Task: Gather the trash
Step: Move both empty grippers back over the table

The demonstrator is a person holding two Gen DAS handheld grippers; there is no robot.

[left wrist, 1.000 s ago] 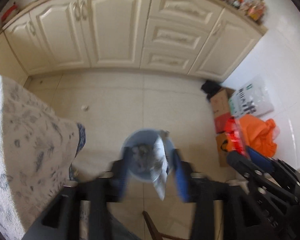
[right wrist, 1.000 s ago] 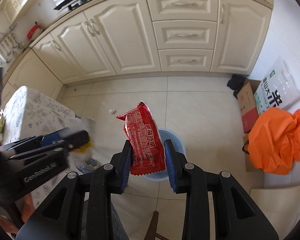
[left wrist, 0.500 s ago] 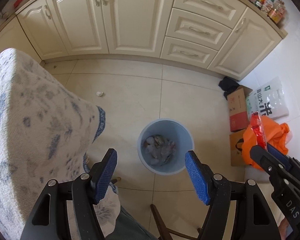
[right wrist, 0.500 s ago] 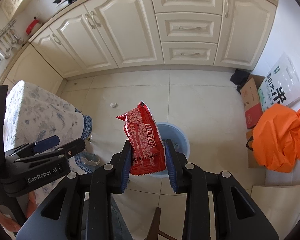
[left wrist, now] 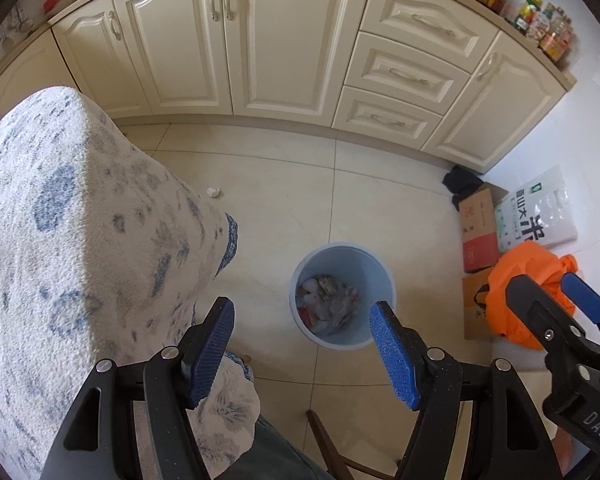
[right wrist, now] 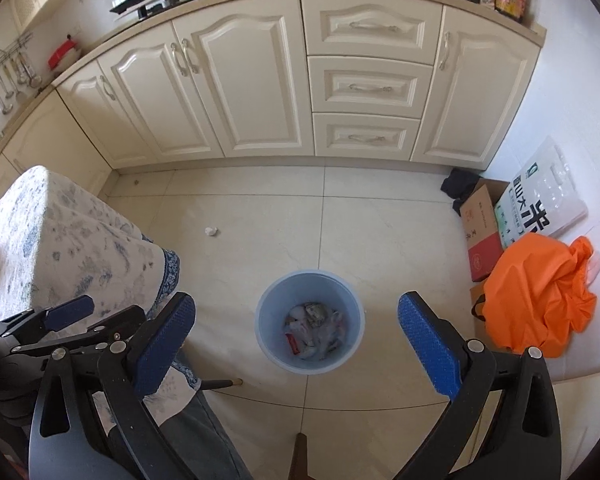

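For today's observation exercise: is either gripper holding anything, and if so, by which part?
Nothing is held. The right gripper has just opened wide above the blue bin; the left gripper is open too, with nothing between its jaws.

Both wrist cameras look steeply down from well above the floor, facing the cream cabinets. The left view sits beside the cloth-covered table, which fills its left half; the right view seems to sit slightly further back. They share the blue bin, floor tiles and the orange bag
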